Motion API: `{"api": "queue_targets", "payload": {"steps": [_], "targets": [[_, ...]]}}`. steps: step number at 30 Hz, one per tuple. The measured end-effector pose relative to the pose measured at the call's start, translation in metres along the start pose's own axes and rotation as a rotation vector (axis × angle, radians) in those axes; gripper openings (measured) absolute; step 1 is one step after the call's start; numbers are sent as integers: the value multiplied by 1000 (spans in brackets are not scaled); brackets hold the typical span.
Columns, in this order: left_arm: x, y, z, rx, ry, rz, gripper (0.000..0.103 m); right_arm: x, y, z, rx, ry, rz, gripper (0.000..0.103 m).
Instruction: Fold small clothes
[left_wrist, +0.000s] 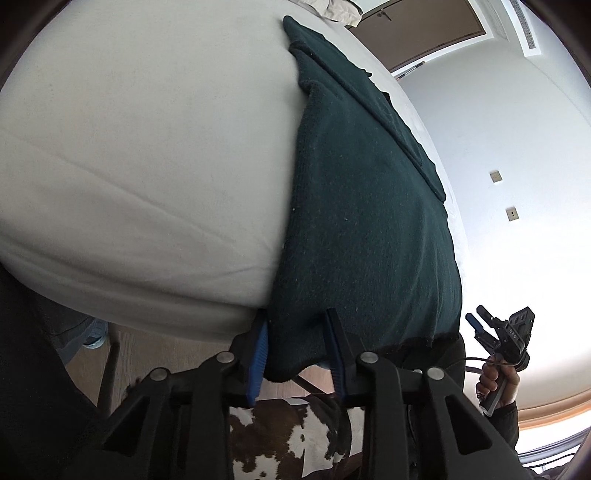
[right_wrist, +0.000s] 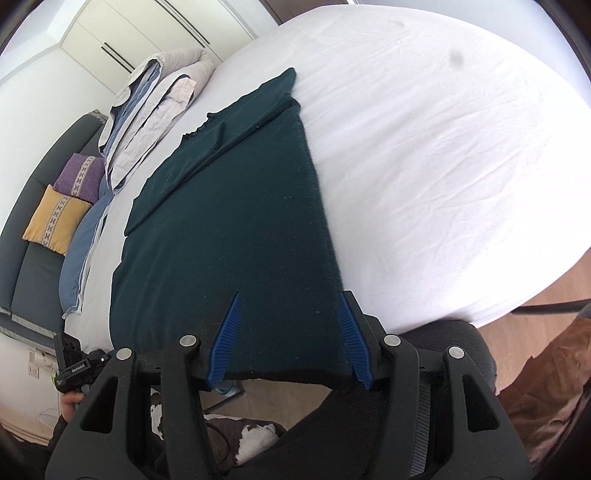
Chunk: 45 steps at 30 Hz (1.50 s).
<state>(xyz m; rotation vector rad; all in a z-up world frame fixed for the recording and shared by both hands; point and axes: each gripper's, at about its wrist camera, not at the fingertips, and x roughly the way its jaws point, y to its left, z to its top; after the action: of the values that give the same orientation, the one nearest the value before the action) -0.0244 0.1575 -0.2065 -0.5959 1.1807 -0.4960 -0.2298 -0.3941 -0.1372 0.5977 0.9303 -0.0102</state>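
A dark green knit garment (left_wrist: 369, 229) lies flat on the white bed (left_wrist: 147, 147), and its hem hangs over the near edge. My left gripper (left_wrist: 295, 332) is at the hem's lower left corner. Cloth fills the gap between its blue pads (left_wrist: 260, 343), so it is shut on that corner. In the right wrist view the garment (right_wrist: 229, 221) runs away from me, with a folded sleeve at its far end. My right gripper (right_wrist: 291, 317) hovers open in front of the hem. The left wrist view shows it (left_wrist: 478, 317) held in a hand, in the air to the right of the cloth.
Folded bedding (right_wrist: 155, 110) lies at the bed's far left, beside a yellow cushion (right_wrist: 55, 218) and a purple one (right_wrist: 81, 177) on a dark sofa (right_wrist: 22, 266). A cowhide rug (left_wrist: 280, 435) and wood floor (right_wrist: 535, 306) lie below the bed's edge.
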Motion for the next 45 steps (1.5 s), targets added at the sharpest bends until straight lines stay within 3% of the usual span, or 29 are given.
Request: {"api": "queue_targets", "payload": {"steps": [5,11,14,16,17,20,25,31,40,45], "targets": [[3,-7,-2,22,8,18,12,11,-15,1,22,76,-23,52],[-5,-12,-6,39,-10,33,11,35,-11,-5,-54,202,-71,51],[-9,-14,-6,49,-13,30,11,39,-8,-5,-93,222,-94,47],[-12,-16,-7,53,-19,26,11,41,-11,-4,-101,246,-115,31],[-12,-16,-7,57,-21,26,11,42,-11,-4,-112,256,-117,28],[-15,-19,-7,64,-27,28,10,43,-12,-8,-134,276,-113,9],[-22,-25,-8,81,-43,22,10,25,-13,-16,-99,184,-10,6],[-43,-35,-7,107,-88,-51,9,-11,-19,-19,-57,51,109,5],[-73,-53,-7,147,-183,-216,5,-41,0,-8,-46,-37,236,5],[-77,-56,2,119,-215,-249,5,-51,9,10,-30,-89,326,5]]}}
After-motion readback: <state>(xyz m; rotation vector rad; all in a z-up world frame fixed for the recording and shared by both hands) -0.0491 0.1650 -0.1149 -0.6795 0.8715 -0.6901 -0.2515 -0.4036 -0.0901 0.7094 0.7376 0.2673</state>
